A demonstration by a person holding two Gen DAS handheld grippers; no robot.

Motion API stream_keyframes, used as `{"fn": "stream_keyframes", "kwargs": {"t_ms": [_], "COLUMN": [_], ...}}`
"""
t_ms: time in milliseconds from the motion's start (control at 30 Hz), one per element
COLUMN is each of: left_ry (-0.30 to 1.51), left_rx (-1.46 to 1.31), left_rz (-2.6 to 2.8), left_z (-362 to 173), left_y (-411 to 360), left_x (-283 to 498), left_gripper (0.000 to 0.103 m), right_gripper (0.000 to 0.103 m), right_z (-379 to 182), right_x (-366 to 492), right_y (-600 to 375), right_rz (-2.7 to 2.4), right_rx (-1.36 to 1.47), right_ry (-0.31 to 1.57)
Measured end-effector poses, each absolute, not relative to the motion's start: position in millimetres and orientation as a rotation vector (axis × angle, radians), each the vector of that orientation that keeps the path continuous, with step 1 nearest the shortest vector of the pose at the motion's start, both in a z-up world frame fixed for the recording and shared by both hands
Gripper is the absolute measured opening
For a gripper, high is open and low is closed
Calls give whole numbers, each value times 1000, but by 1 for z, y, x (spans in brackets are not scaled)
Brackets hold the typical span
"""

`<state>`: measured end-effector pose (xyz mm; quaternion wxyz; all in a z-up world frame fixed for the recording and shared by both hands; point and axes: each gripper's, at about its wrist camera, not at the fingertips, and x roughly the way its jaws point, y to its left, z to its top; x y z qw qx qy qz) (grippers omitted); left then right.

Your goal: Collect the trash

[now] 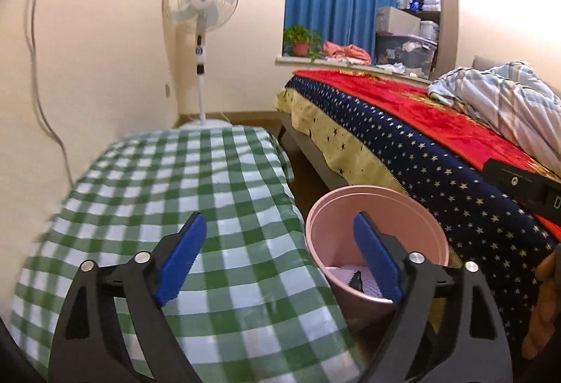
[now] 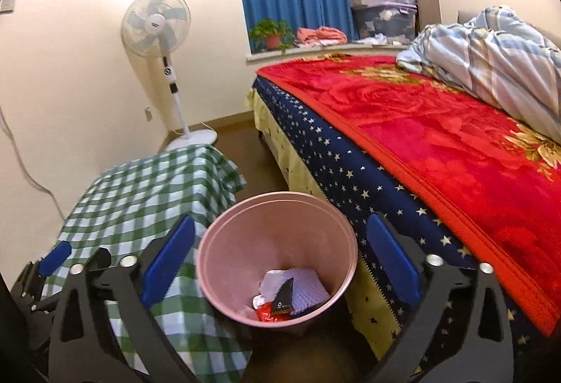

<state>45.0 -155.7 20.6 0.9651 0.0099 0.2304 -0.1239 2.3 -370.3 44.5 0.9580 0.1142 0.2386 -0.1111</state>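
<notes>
Hovering wide apart and holding nothing, the right gripper (image 2: 280,260) frames the pink bin (image 2: 277,225) just below and ahead of it. Trash (image 2: 291,292) (white paper, a black packet, something red) lies at the bin's bottom. The left gripper (image 1: 278,257), equally spread and empty, hangs over the checked tablecloth (image 1: 168,179), the bin just beside its right finger. The bed (image 2: 438,144) runs off to the right.
</notes>
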Motion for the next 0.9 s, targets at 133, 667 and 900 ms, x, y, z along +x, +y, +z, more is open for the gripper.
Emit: {"fn": "stream_keyframes", "kwargs": {"t_ms": [133,667,900], "left_ry": [445,459,513], "left_rx": [26,32,5], "left_rz": [-238,-205,-129], "left_z": [34,58,49], "left_y": [-140,-91,-65], "left_x": [19,-72,-89], "left_gripper": [92,95,95], "right_gripper": [98,98,98], "right_z": [49,53,44], "right_x": [-18,-72,-84], "right_y": [-358,-309,-291], "right_rz": [-194,-146,-143], "right_rx": [229,148,140], "right_ry": [470,468,502]}}
